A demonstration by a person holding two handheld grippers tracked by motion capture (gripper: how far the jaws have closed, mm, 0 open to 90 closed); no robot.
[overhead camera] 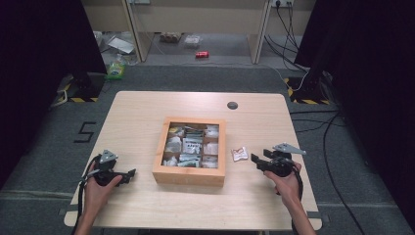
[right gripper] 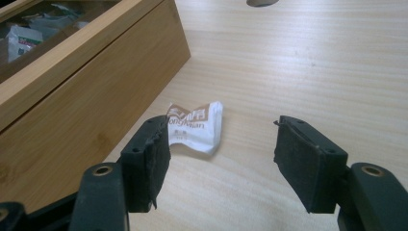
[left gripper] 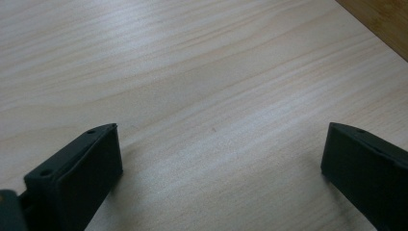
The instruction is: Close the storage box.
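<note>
Item: white sachet (right gripper: 196, 126) with brown print, flat on the table (overhead camera: 132, 117), at three o'clock from the wooden box (overhead camera: 189, 174) and just beside its wall. Right gripper (right gripper: 221, 161): jaws apart, pointing toward nine o'clock in the high view, sachet just ahead of them, untouched. Left gripper (left gripper: 219, 159): at eight o'clock from the box, jaws wide apart over bare wood. Box holds assorted packets in compartments.

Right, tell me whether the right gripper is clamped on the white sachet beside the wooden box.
No, the right gripper has its jaws standing open, and the white sachet lies flat on the table just ahead of them, beside the wooden box.
</note>
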